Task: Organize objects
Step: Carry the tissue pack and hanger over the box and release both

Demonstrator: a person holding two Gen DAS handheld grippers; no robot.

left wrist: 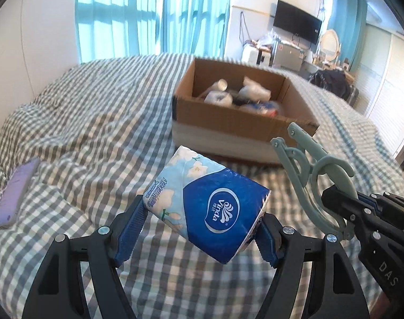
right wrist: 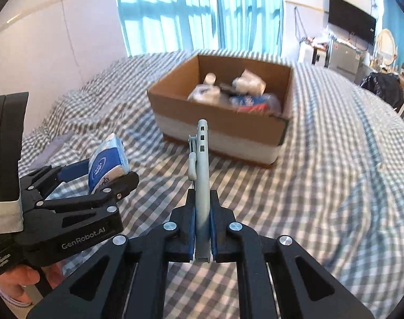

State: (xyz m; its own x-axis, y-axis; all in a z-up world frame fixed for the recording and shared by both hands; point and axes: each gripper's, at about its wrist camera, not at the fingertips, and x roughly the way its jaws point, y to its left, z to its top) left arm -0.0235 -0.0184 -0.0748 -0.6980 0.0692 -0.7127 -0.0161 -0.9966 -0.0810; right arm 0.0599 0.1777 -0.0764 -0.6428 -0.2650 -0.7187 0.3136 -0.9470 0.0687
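My left gripper is shut on a blue and white Vinda tissue pack and holds it above the checked bed; the pack also shows in the right wrist view. My right gripper is shut on a grey-green folding hanger, which points up and forward; it shows at the right of the left wrist view. An open cardboard box stands on the bed ahead of both grippers, also in the right wrist view, with several wrapped packs inside.
A purple phone lies on the rumpled checked duvet at the left. Blue curtains hang behind the bed. A TV and a cluttered desk stand at the far right.
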